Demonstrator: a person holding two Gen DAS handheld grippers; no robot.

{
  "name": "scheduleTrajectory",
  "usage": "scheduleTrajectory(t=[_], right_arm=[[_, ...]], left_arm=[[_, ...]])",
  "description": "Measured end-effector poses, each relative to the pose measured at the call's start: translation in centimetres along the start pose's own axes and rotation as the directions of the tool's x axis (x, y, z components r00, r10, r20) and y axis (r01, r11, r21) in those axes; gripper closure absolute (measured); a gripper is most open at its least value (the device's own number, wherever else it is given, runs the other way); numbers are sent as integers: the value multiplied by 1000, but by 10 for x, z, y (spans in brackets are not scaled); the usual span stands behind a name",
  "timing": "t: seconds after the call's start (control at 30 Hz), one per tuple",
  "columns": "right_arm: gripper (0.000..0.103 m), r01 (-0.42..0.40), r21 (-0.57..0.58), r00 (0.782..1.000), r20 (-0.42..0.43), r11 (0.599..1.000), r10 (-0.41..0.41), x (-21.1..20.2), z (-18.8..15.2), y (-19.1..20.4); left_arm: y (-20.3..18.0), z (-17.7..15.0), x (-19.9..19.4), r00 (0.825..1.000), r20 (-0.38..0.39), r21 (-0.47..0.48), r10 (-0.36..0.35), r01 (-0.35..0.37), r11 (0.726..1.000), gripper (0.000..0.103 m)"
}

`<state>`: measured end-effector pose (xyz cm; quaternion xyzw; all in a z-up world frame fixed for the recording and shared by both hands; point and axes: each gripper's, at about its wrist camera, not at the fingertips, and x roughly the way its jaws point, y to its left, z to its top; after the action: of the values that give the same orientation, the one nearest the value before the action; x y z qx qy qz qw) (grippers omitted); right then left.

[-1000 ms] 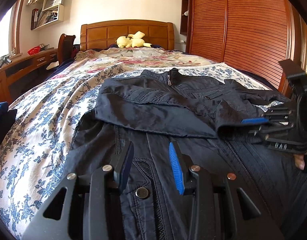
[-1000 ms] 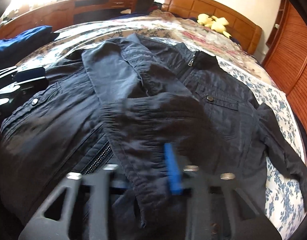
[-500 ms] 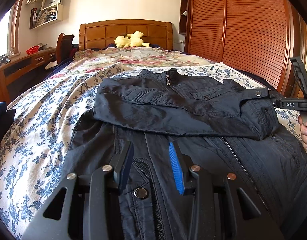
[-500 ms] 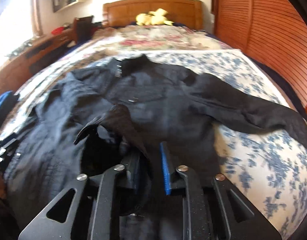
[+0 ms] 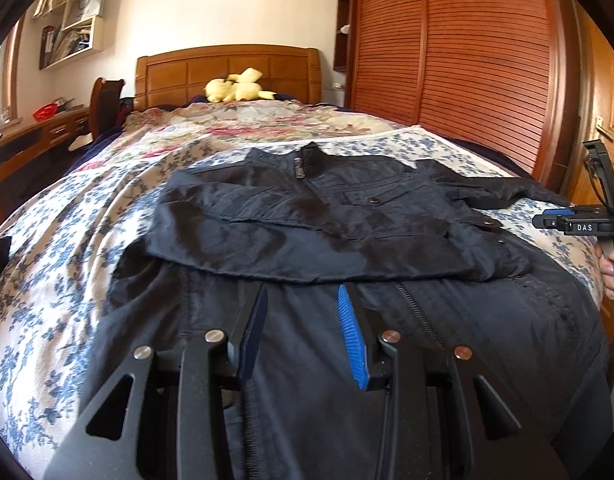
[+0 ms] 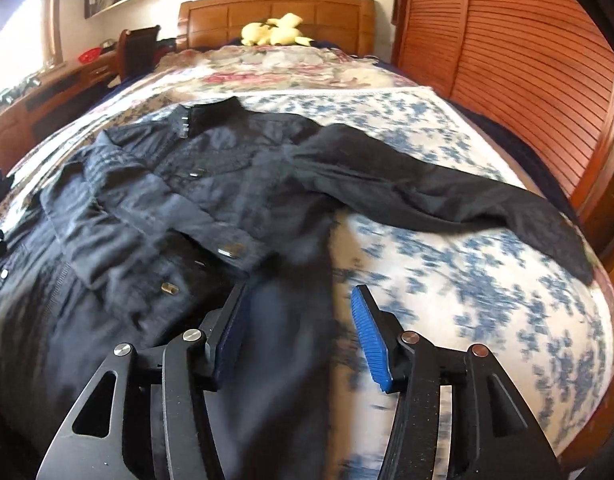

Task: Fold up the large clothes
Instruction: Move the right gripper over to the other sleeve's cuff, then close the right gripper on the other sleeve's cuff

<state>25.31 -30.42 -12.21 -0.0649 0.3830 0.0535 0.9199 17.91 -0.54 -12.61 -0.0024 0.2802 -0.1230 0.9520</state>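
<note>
A dark jacket [image 5: 347,216] lies front up on the bed, collar toward the headboard. One sleeve [image 5: 307,248] is folded across its chest, the cuff near the right side. The other sleeve [image 6: 447,200] stretches out over the bedspread to the right. My left gripper [image 5: 302,288] hovers over the jacket's lower front, its jaws apart with only flat fabric below them. My right gripper [image 6: 299,288] is over the jacket's right edge, its jaws opening with nothing between them. The left wrist view shows my right gripper [image 5: 541,218] held in a hand [image 5: 611,264] at the bed's right side.
The blue-flowered bedspread [image 5: 67,240] covers the bed. A yellow plush toy [image 5: 237,90] sits by the wooden headboard. Louvred wardrobe doors [image 5: 467,80] stand close on the right. A desk [image 5: 35,136] and a chair are on the left.
My right gripper let go of the sleeve cuff, left it lying across the jacket, swung out to the right side and opened its jaws. The left gripper shifted only slightly.
</note>
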Motion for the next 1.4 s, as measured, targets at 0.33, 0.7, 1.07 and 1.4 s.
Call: scheduleTrajectory(t=[0.33, 0.7, 1.07, 1.4], right_arm=[[49, 102, 152, 994, -49, 983, -96, -8, 2, -120], [47, 308, 322, 951, -83, 895, -298, -2, 9, -252], [27, 356, 435, 934, -133, 827, -332, -1, 22, -316], [27, 347, 377, 932, -243, 859, -269, 36, 20, -298]], left_arm=[[-25, 1, 8, 999, -12, 45, -30, 30, 999, 68], [-28, -3, 15, 999, -37, 61, -31, 33, 998, 68], [-29, -5, 22, 998, -55, 62, -27, 31, 998, 68], [-31, -6, 22, 998, -56, 65, -28, 32, 997, 68]])
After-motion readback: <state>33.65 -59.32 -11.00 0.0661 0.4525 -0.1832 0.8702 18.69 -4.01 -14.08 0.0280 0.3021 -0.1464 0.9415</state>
